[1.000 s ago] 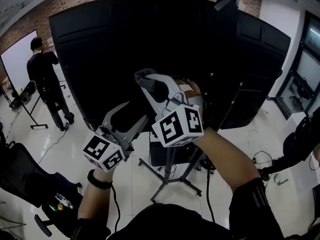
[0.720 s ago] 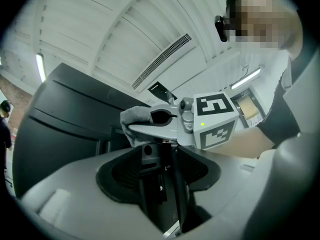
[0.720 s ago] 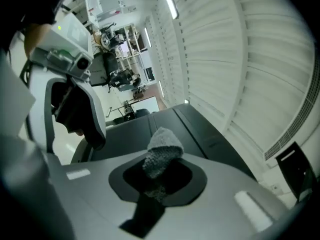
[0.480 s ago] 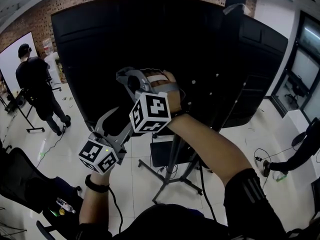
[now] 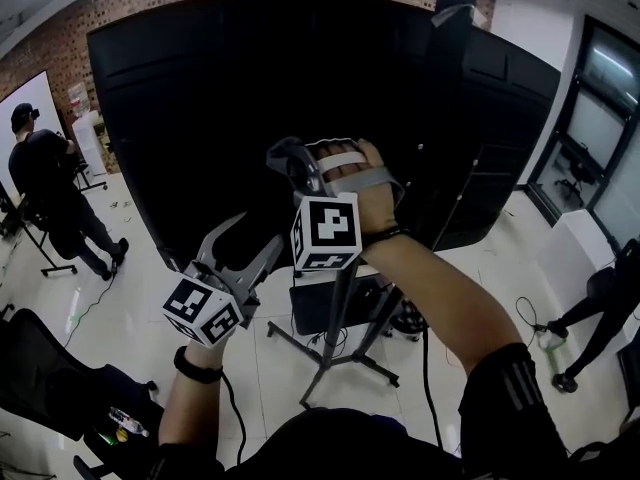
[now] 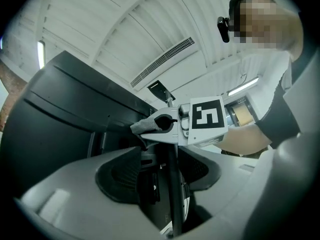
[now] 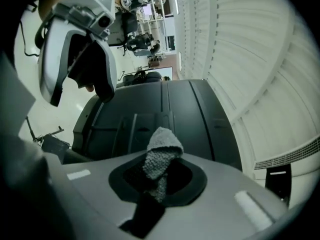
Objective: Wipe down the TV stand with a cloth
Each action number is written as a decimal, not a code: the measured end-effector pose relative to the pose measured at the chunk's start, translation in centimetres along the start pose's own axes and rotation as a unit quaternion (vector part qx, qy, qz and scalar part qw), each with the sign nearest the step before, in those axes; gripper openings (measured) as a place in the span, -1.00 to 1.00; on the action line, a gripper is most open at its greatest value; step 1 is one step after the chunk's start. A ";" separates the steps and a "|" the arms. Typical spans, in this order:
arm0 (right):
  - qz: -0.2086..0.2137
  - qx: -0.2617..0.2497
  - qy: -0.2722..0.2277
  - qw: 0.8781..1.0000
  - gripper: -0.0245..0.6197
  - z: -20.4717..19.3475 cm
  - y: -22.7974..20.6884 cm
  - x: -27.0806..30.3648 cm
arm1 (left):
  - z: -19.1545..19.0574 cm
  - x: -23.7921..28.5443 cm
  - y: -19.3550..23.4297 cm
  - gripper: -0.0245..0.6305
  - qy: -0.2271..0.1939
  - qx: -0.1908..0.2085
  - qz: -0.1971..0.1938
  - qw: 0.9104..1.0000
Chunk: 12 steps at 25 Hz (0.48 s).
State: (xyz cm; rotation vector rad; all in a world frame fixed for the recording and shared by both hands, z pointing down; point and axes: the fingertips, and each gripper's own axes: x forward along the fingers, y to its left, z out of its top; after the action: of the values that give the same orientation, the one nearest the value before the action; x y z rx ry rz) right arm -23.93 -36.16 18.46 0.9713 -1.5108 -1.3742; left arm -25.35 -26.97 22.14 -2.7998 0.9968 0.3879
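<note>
Grey nubby cloth [image 7: 162, 146] pinched tight in right gripper [image 7: 160, 176], left gripper [image 6: 165, 171] barely open, nothing gripped, big black TV [image 5: 200, 118] behind.

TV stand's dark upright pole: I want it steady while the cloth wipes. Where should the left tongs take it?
Take the dark upright pole on its bare stretch above the spread black legs, coming in level from the person's side, one jaw on either flank. It is thin and vertical, so level tongs should straddle it; it stands in line between the open left tongs.
</note>
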 end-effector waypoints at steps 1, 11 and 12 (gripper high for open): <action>-0.002 -0.006 0.008 1.000 -0.78 -0.7 0.0 -0.1 | -0.1 0.4 -0.2 -0.16 0.000 -0.001 -0.005 1.000; -0.027 -0.024 0.031 0.999 -0.78 -3.0 -0.7 -1.8 | -1.1 2.2 -1.2 -0.16 -0.002 -0.014 -0.040 0.999; -0.028 -0.007 0.013 0.999 -0.78 -2.4 -0.9 -2.2 | -1.2 2.0 -1.0 -0.16 -0.001 -0.014 -0.038 0.999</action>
State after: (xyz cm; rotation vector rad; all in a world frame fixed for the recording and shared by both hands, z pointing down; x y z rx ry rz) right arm -20.91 -35.01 17.49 1.0261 -1.4624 -1.4037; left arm -22.95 -27.66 22.75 -2.8513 0.8885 0.3977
